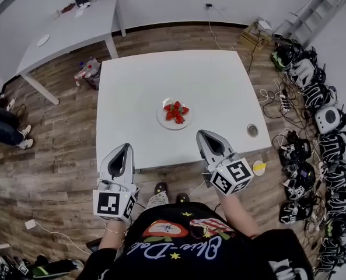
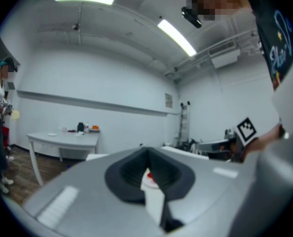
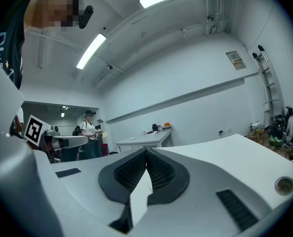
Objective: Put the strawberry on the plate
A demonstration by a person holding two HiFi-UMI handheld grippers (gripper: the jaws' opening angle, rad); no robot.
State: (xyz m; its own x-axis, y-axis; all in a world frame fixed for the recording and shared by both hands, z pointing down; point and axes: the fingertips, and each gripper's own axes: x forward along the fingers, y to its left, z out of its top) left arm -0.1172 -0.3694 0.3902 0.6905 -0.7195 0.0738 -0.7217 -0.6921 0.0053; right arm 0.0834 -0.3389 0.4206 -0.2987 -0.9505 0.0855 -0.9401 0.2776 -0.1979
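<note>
One white square table spreads ahead of both tongs. Its round white plate, ahead and between them, already holds the red strawberries. These look light, soft and bruisable, so pinch gently across the middle. The left gripper and right gripper are closed and empty.

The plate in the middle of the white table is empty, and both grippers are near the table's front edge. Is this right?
Not quite. The plate is not empty: the head view shows strawberries lying on it. The rest is correct.
</note>
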